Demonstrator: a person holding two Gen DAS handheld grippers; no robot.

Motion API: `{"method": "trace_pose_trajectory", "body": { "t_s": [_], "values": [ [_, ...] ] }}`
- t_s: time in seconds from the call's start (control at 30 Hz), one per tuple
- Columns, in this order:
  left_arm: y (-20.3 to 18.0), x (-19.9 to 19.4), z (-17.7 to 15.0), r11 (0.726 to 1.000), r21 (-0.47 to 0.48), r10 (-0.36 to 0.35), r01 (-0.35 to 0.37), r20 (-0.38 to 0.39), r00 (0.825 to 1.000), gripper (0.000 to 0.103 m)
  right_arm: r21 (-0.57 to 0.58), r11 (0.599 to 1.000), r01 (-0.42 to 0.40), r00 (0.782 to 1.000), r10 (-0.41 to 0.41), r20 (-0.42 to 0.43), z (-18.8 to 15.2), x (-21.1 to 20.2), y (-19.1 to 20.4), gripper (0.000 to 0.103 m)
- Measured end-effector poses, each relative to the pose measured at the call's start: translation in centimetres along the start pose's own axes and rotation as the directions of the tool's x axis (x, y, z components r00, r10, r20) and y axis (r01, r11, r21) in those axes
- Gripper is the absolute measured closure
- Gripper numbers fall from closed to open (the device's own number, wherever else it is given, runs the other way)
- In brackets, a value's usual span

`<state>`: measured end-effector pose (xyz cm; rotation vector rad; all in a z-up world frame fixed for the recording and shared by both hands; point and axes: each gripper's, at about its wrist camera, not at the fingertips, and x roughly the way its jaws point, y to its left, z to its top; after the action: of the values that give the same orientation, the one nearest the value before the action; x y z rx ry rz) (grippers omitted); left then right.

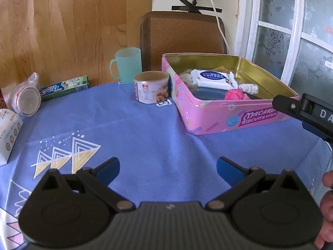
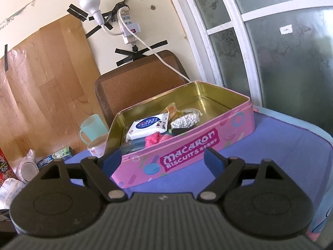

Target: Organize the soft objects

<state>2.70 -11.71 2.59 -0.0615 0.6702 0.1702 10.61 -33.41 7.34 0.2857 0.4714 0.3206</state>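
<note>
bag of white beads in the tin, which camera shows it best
The right wrist view: the bag of white beads lies mostly uncovered in the pink tin, beside the wipes pack. In the left wrist view only its end shows, behind the wipes pack and pink yarn.

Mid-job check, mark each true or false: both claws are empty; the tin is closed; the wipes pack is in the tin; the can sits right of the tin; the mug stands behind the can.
1. Both claws, left and right, are open and empty. True.
2. The tin is closed. False: no lid on it.
3. The wipes pack lies in the tin. True.
4. The can sits right of the tin. False: left.
5. The mug stands behind the can. True.
</note>
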Motion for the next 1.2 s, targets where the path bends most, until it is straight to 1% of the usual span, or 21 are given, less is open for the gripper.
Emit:
{"method": "trace_pose_trajectory", "body": {
  "t_s": [0.23,0.43,0.73,0.97,1.2],
  "values": [
    [-0.5,0.2,0.1,1.0,0.008,0.001,-0.001,-0.004,1.0,0.0,-0.014,1.0,0.0,1.0,0.0,0.007,-0.2,0.1,0.0,0.015],
    [-0.3,0.0,0.1,1.0,0.001,0.004,-0.004,0.009,1.0,0.0,-0.021,1.0,-0.003,1.0,0.003,0.006,-0.2,0.1,0.2,0.015],
    [0.4,-0.4,0.0,1.0,-0.012,-0.013,0.013,0.025,1.0,0.0,-0.037,0.999,-0.002,1.0,0.002,0.002,-0.2,0.2,0.7,0.015],
    [0.9,-0.8,0.1,0.999,-0.027,-0.033,0.034,0.041,0.999,0.0,-0.046,0.999,0.0,1.0,0.0,0.014,-0.1,-0.1,1.2,0.015],
    [1.1,-1.4,0.1,0.999,-0.033,-0.033,0.035,0.061,0.998,0.0,-0.069,0.998,-0.006,1.0,0.007,0.022,-0.1,-0.4,1.8,0.015]
  ]
}}
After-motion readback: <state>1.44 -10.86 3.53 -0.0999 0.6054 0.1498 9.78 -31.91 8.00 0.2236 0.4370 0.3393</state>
